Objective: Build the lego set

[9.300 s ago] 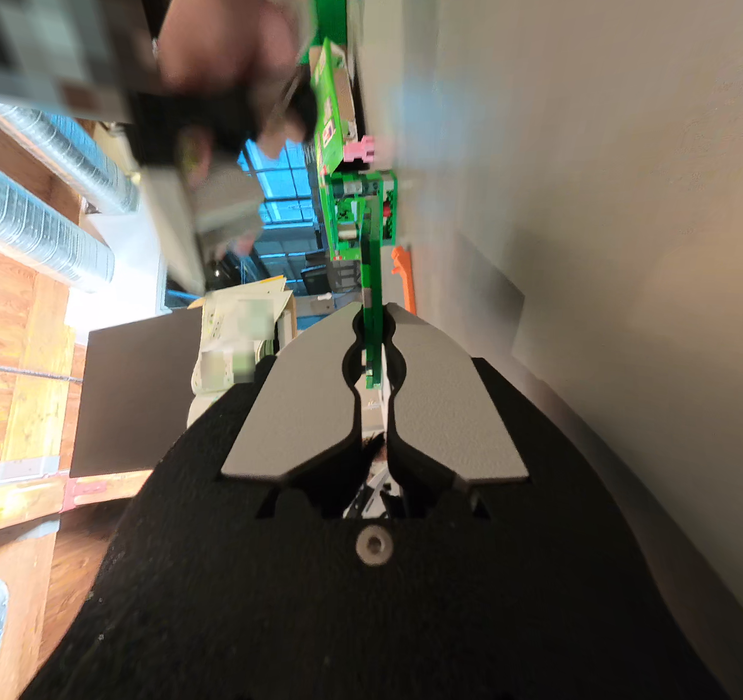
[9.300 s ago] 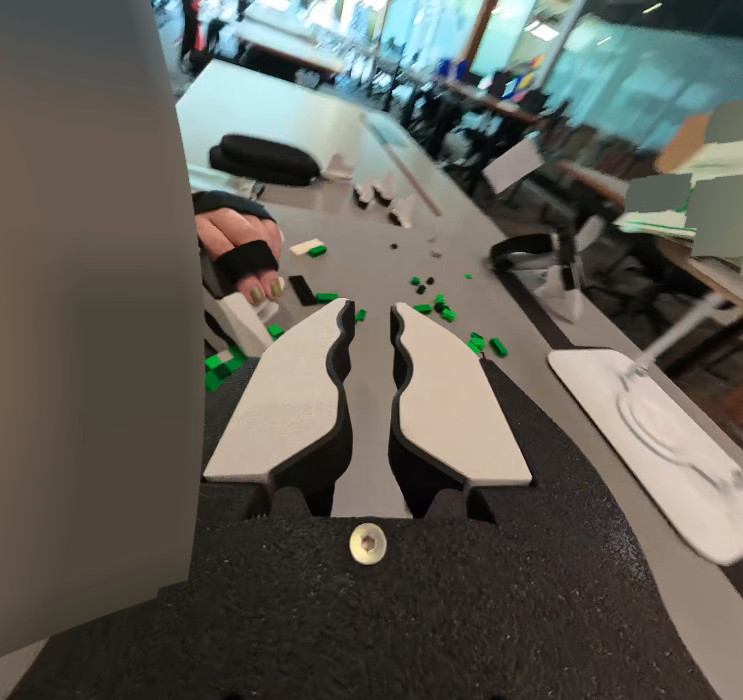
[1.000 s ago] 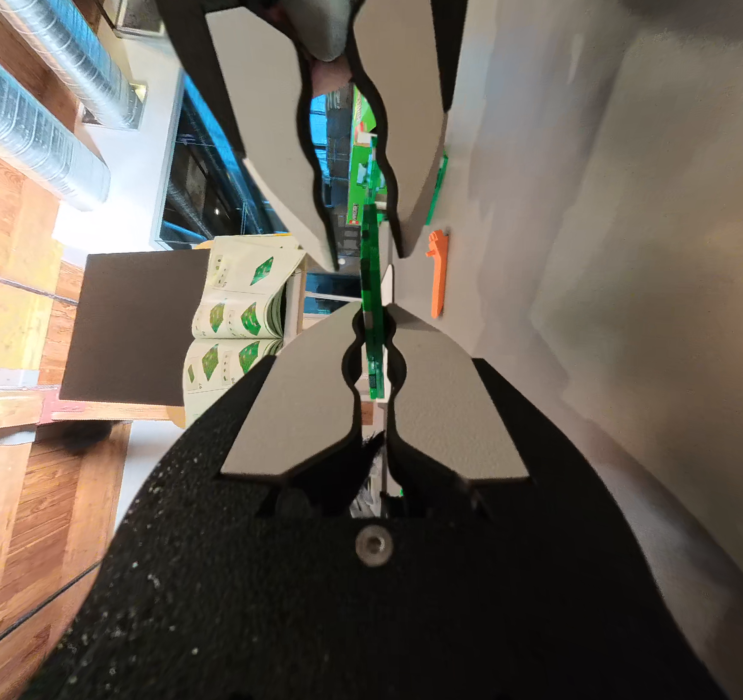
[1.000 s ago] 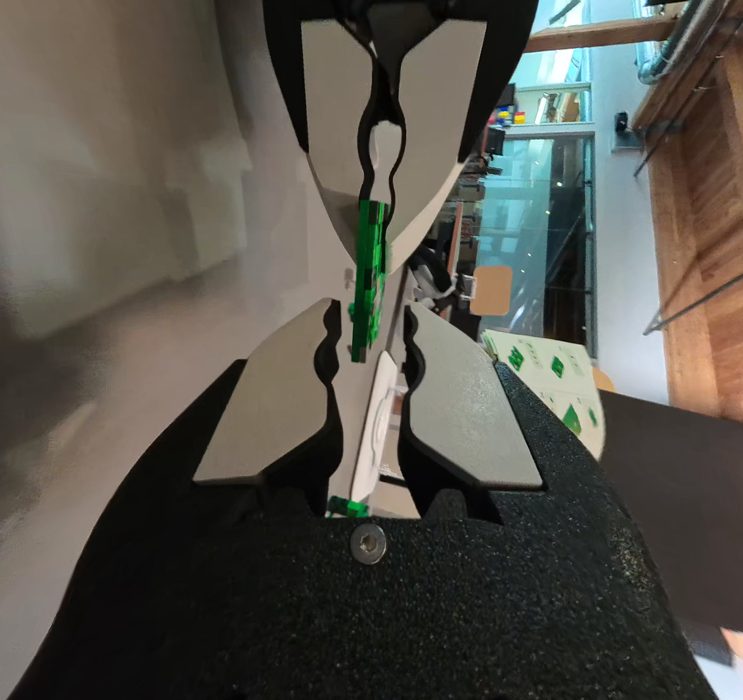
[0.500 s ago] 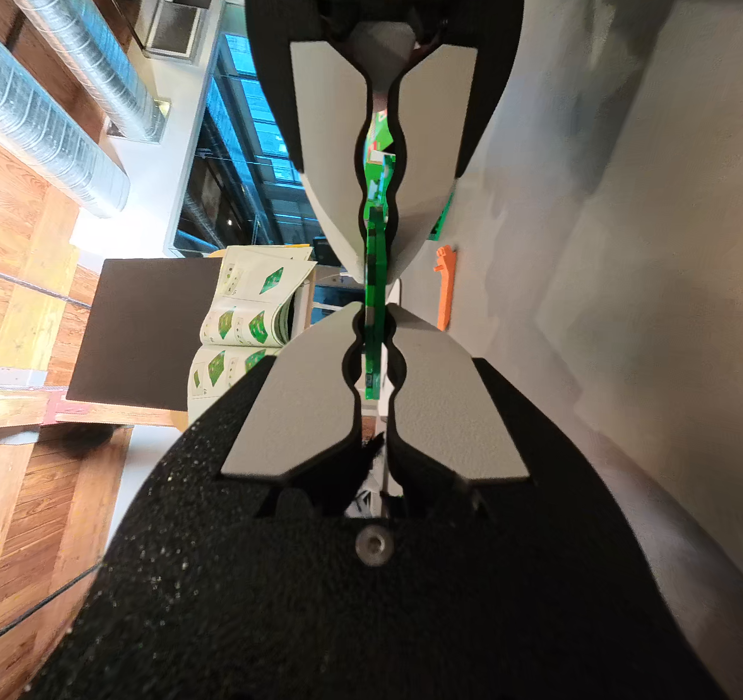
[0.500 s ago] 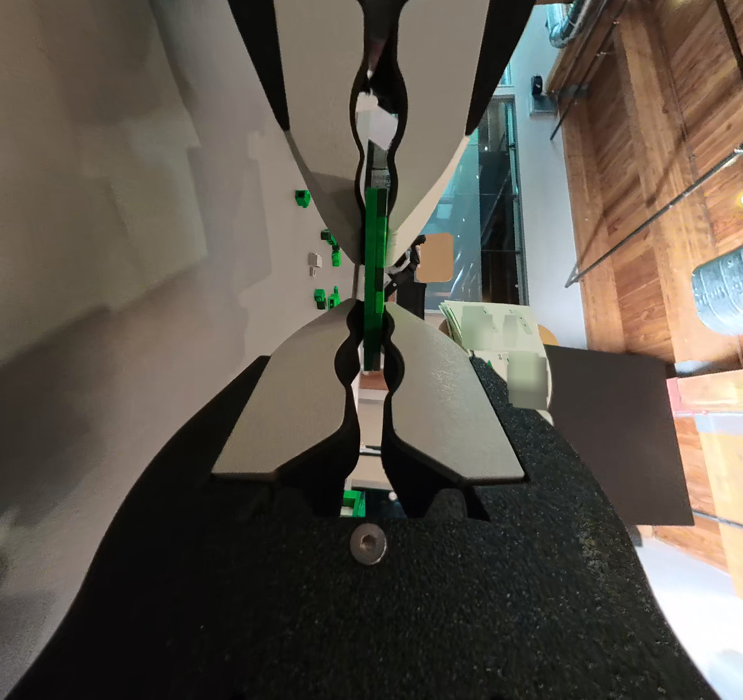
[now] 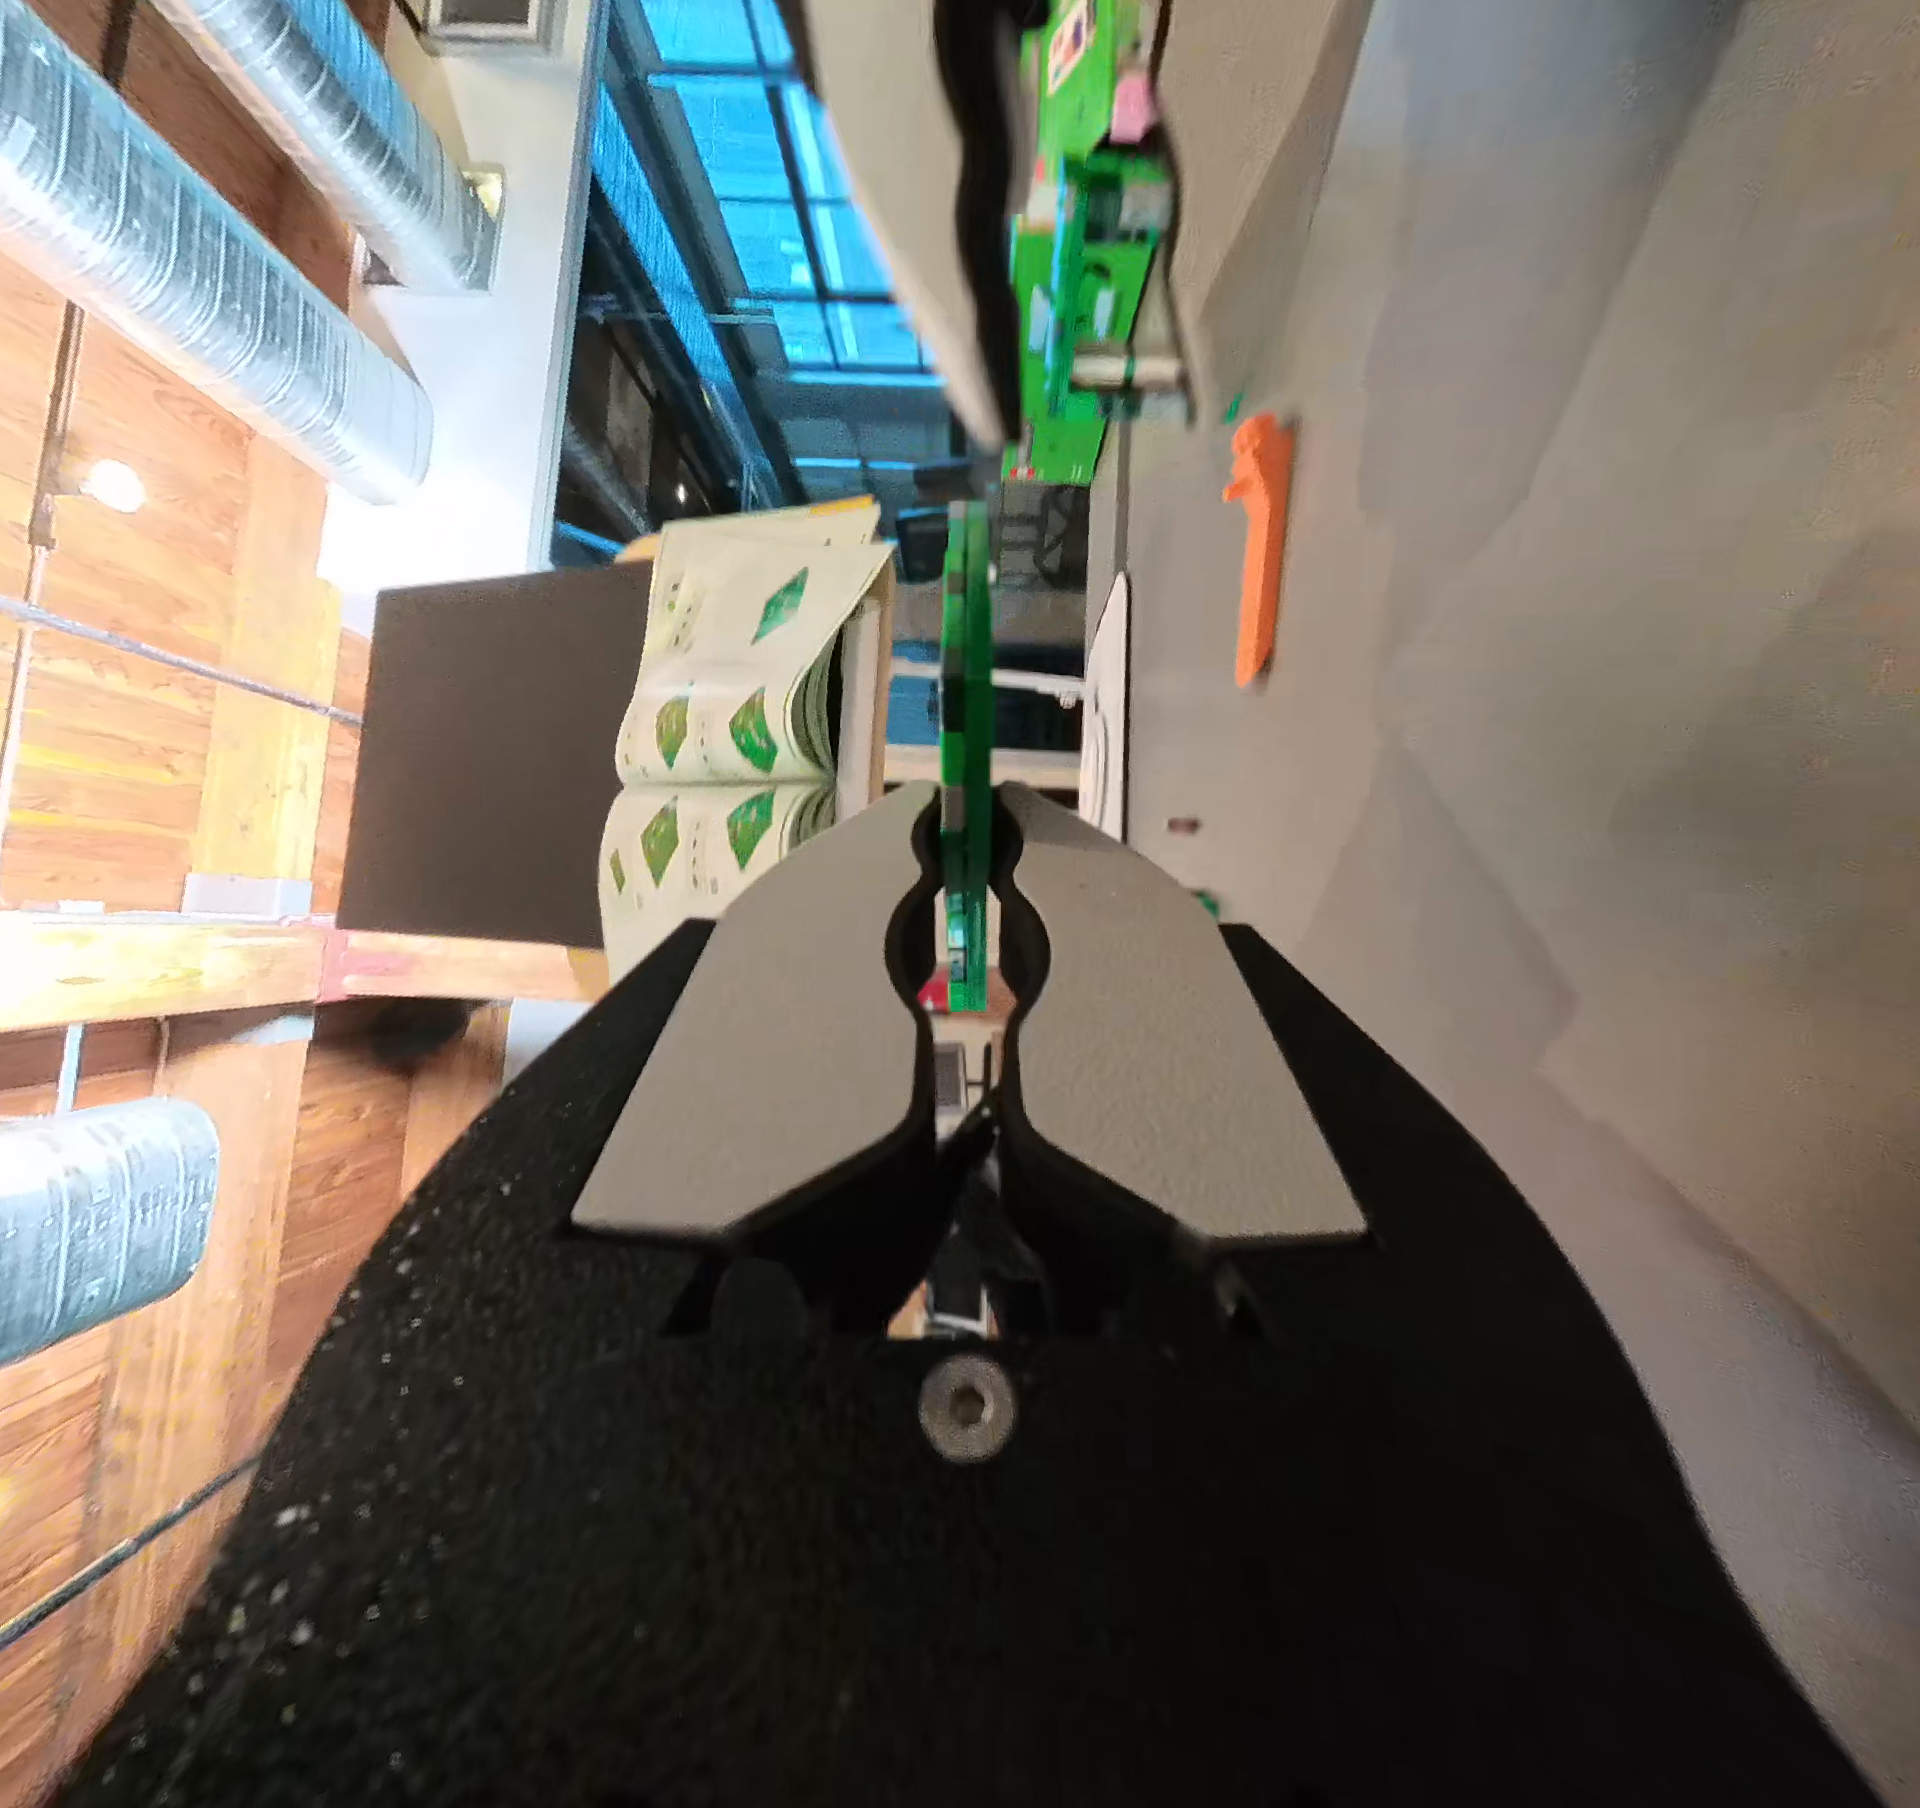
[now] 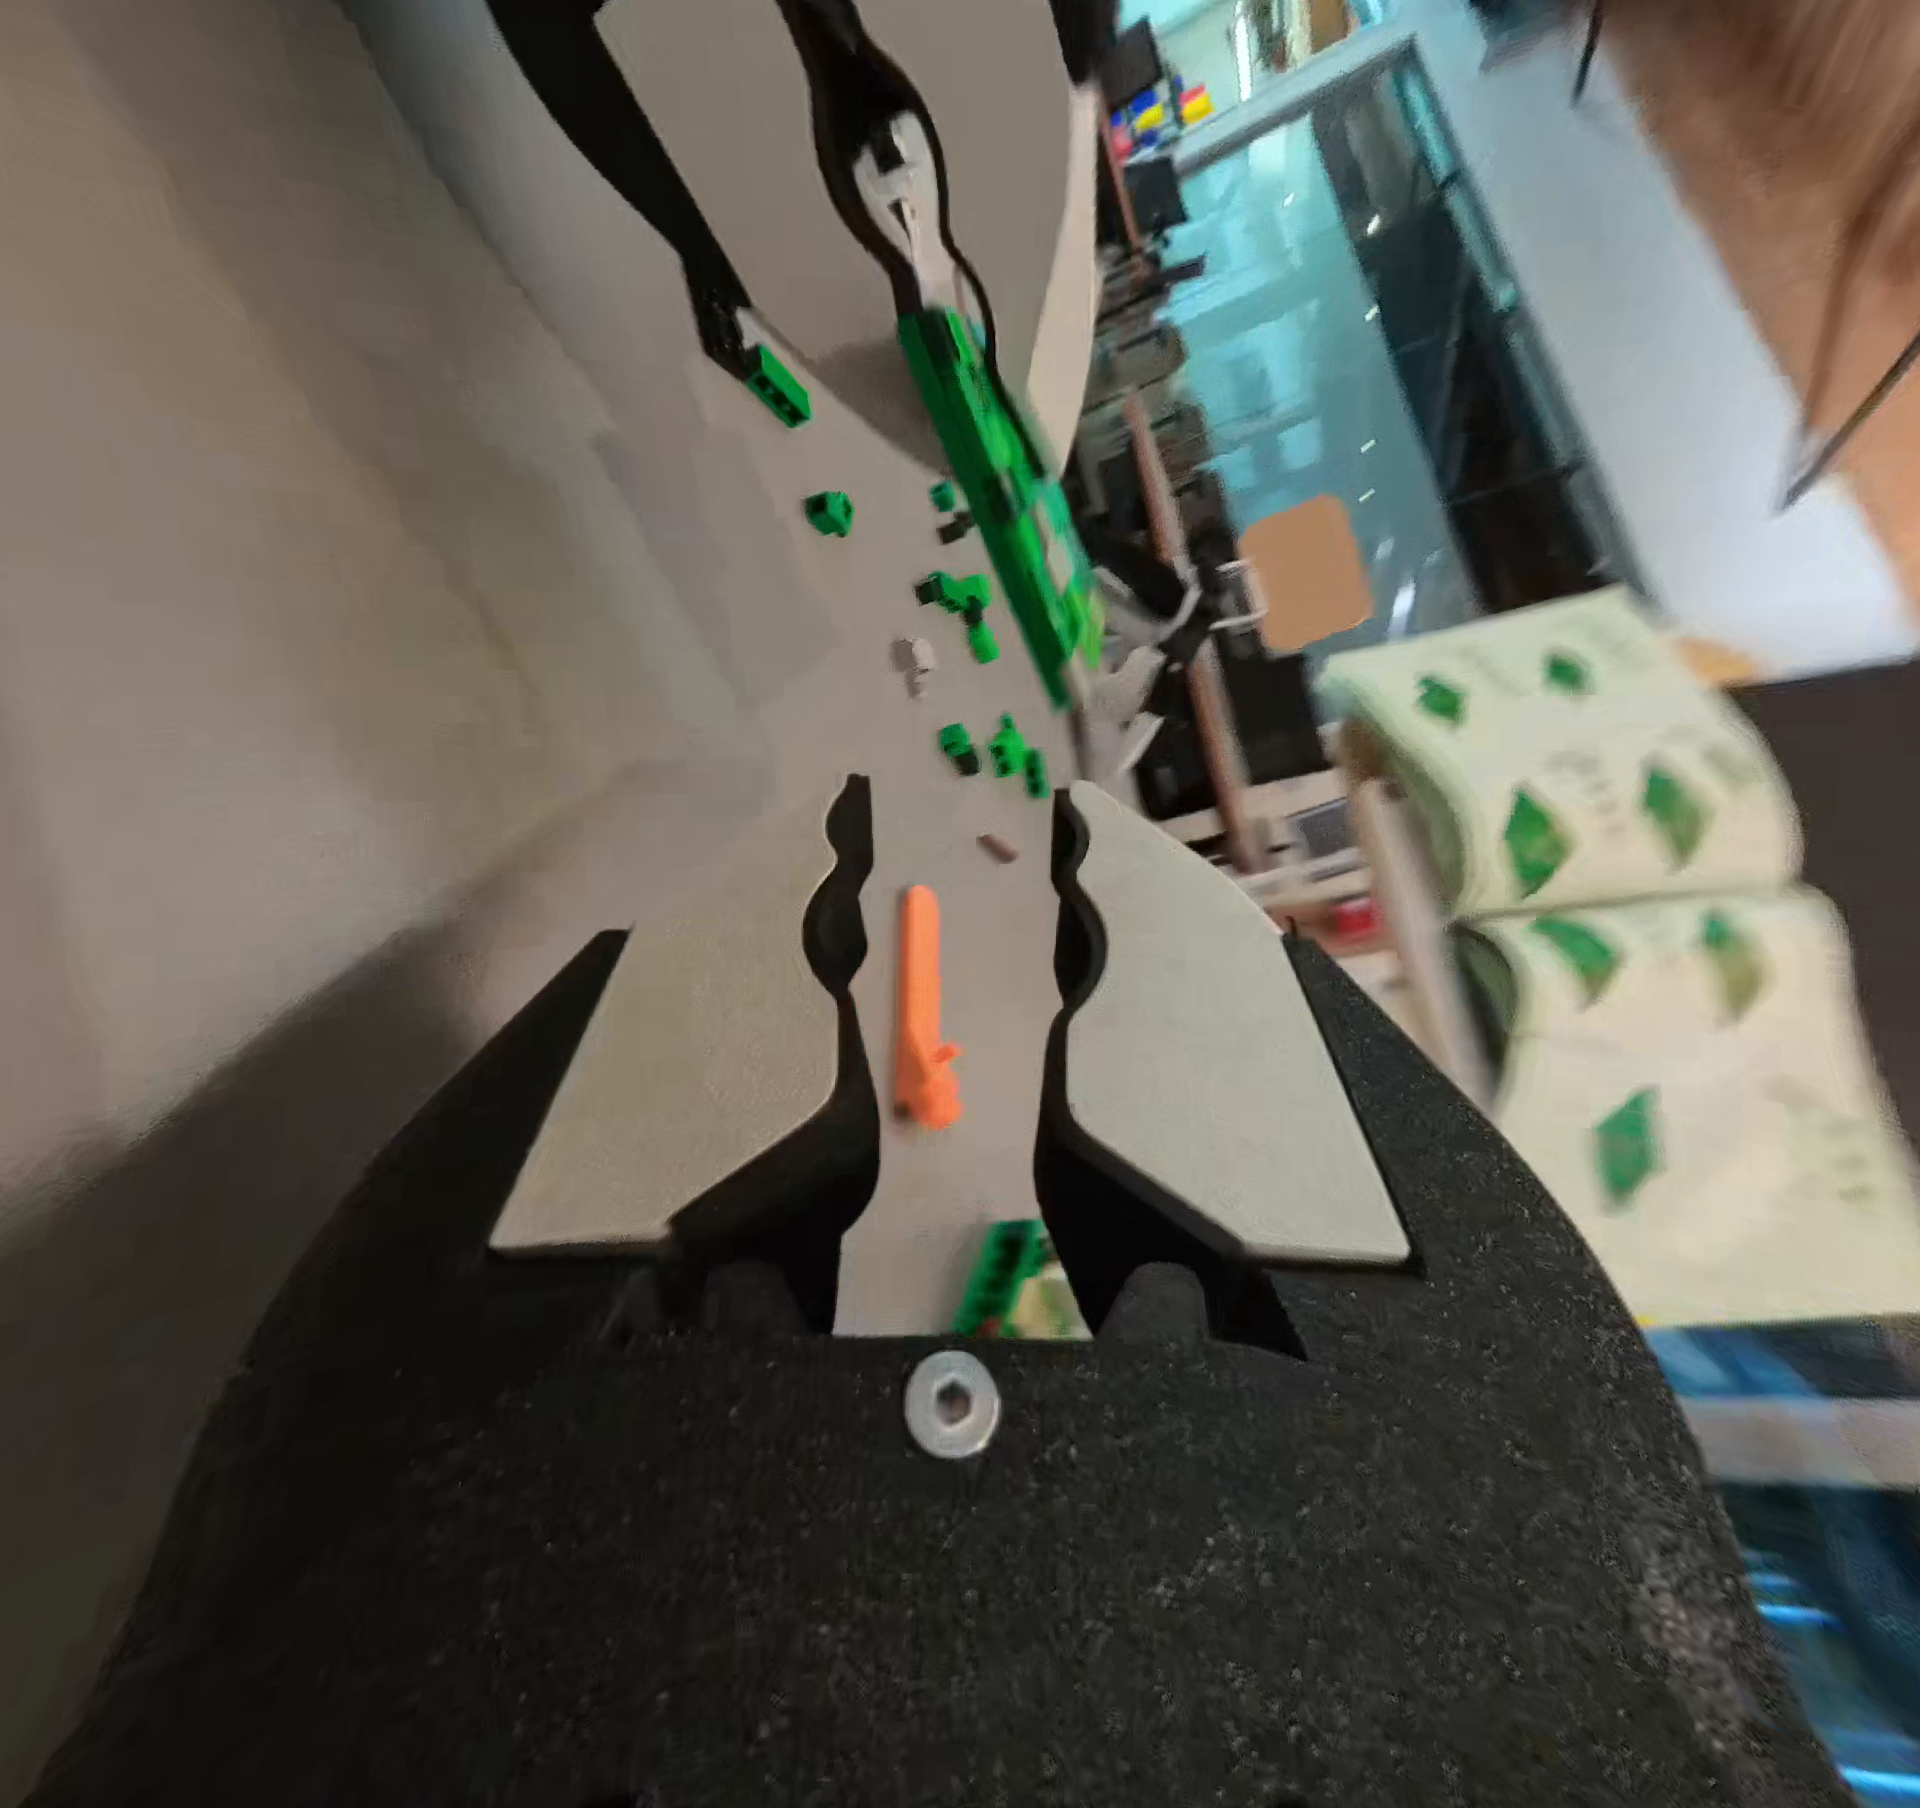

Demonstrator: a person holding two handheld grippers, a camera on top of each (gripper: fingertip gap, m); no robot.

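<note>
our right gripper (image 8: 956, 802) has let go, jaws apart; our left gripper (image 7: 968, 802) alone stays clamped on the green plate (image 7: 964, 678), freeing the right for another brick.

A flat green lego plate (image 7: 964, 719), seen edge-on and made of light and dark green pieces, is clamped upright between the fingers of the left tool (image 7: 968, 813), its free end pointing to 12 o'clock. In the right wrist view the same plate (image 8: 997, 491) slants toward 5 o'clock above the grey bench (image 8: 312, 511), where loose green bricks (image 8: 971, 605) lie scattered, with an orange brick separator (image 8: 920, 1010) at 6 o'clock of them.
</note>
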